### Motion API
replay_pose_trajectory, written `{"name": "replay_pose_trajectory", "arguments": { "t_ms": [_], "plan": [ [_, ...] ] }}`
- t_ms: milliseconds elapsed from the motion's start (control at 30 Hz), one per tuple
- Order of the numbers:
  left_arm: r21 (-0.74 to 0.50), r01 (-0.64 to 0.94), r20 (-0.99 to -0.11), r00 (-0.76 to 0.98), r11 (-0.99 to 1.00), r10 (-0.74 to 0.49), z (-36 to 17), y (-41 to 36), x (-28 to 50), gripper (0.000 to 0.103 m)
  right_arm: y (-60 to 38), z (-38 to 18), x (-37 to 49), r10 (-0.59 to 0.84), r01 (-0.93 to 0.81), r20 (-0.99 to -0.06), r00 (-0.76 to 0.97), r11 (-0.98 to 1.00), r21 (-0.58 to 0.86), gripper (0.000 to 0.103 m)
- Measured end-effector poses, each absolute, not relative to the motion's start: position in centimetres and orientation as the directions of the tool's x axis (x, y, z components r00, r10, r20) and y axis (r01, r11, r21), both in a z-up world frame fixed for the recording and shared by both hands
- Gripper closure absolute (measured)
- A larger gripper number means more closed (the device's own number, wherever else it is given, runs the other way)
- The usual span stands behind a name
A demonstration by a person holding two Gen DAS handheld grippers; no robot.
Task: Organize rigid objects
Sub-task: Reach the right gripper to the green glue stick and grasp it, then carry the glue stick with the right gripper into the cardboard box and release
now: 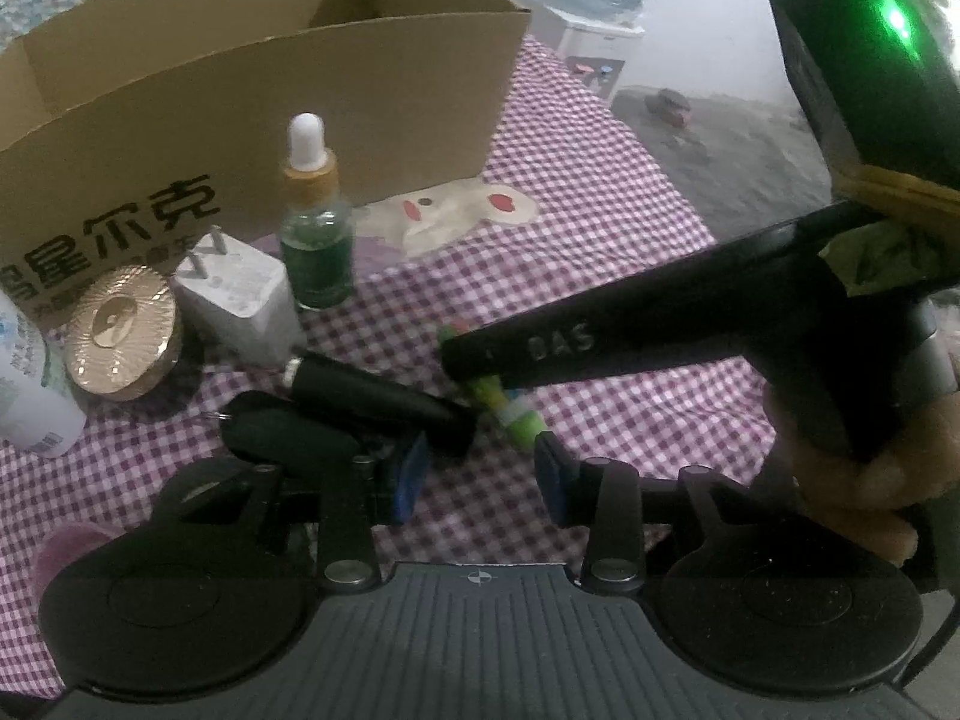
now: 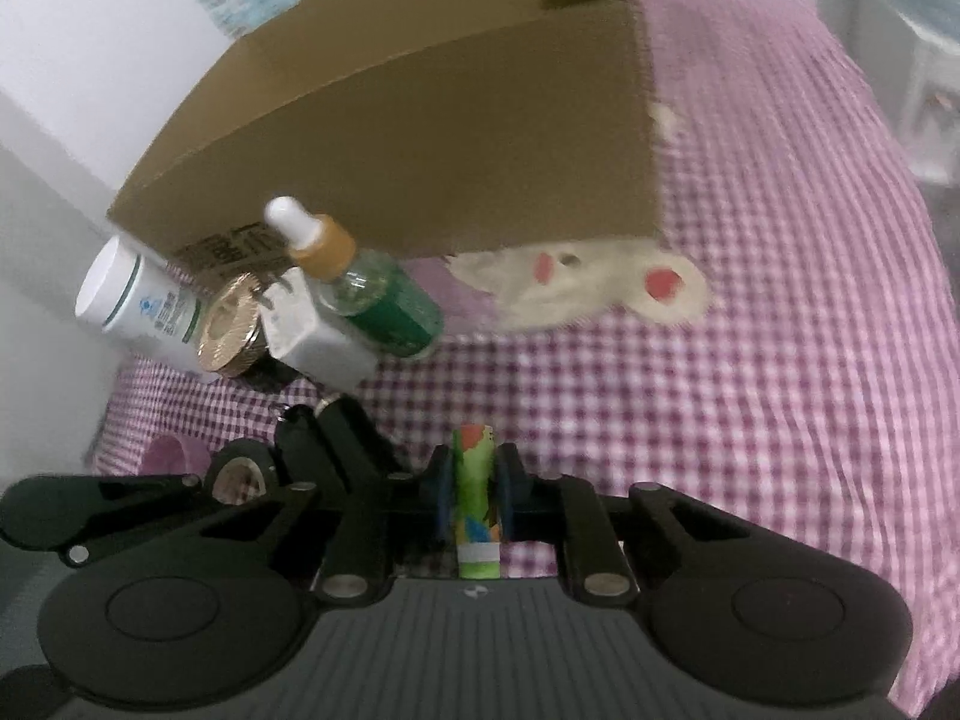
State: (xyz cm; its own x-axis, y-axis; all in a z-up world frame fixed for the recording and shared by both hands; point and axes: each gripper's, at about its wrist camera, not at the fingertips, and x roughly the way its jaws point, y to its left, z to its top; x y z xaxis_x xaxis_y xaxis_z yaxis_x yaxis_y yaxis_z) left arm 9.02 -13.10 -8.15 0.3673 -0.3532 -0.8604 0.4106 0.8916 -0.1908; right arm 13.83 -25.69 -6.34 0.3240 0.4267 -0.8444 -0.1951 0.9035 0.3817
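Observation:
My right gripper [image 2: 476, 495] is shut on a green, colourfully printed tube [image 2: 477, 480] that lies on the purple checked cloth [image 2: 750, 360]. The left wrist view shows the same tube [image 1: 519, 423] under the right gripper's black finger [image 1: 540, 348]. My left gripper [image 1: 482, 474] hovers low over the cloth, open, with only cloth showing between its blue pads. A black tube [image 1: 372, 390] lies with its end just beyond the left pad, and a black key fob [image 1: 276, 432] sits beside it. An open cardboard box [image 1: 240, 90] stands behind.
In front of the box stand a green dropper bottle [image 1: 315, 240], a white plug charger [image 1: 240, 300], a gold round lid [image 1: 120, 330] and a white bottle [image 1: 24, 384]. A hand [image 1: 870, 480] holds the right gripper. The cloth's edge drops to the floor [image 1: 720, 138] on the right.

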Motion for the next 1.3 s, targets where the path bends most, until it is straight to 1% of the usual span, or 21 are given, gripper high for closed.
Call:
{"name": "replay_pose_trajectory", "arguments": {
  "t_ms": [200,400,667,767,867,900,933,1133,1300],
  "plan": [
    [-0.228,0.457,-0.857,0.325,0.860,-0.400,-8.3,-14.4,8.3,0.064,-29.0,-6.8,11.7,0.464,-0.016,-0.829,0.313,0.875,0.484,0.087],
    [-0.237,0.476,-0.870,0.283,0.847,-0.403,-9.2,-15.6,8.1,0.063,-29.9,-7.2,10.4,0.493,0.072,-0.811,0.316,0.840,0.538,0.087],
    [-0.221,0.469,-0.885,0.271,0.855,-0.378,-9.9,-16.5,8.4,0.065,-29.9,-7.2,10.0,0.484,0.083,-0.812,0.326,0.841,0.535,0.087],
    [-0.207,0.468,-0.889,0.277,0.859,-0.365,-9.8,-16.7,8.5,0.068,-29.9,-7.2,10.1,0.485,0.083,-0.810,0.328,0.840,0.537,0.087],
    [-0.205,0.455,-0.892,0.278,0.867,-0.357,-9.9,-16.7,8.6,0.075,-30.2,-7.2,9.9,0.488,0.088,-0.808,0.331,0.836,0.541,0.087],
    [-0.212,0.448,-0.892,0.274,0.868,-0.359,-9.9,-16.6,8.7,0.082,-30.2,-7.2,9.9,0.489,0.090,-0.807,0.331,0.835,0.543,0.087],
    [-0.221,0.440,-0.893,0.268,0.870,-0.362,-9.9,-16.6,8.8,0.084,-30.3,-7.2,9.9,0.493,0.093,-0.805,0.329,0.832,0.547,0.087],
    [-0.229,0.424,-0.889,0.275,0.876,-0.365,-9.8,-16.2,8.7,0.086,-30.2,-7.0,9.4,0.497,0.100,-0.801,0.334,0.826,0.554,0.087],
    [-0.230,0.426,-0.874,0.305,0.875,-0.378,-8.2,-15.7,8.0,0.086,-29.7,-5.6,8.8,0.491,0.080,-0.793,0.360,0.831,0.550,0.087]
  ]
}}
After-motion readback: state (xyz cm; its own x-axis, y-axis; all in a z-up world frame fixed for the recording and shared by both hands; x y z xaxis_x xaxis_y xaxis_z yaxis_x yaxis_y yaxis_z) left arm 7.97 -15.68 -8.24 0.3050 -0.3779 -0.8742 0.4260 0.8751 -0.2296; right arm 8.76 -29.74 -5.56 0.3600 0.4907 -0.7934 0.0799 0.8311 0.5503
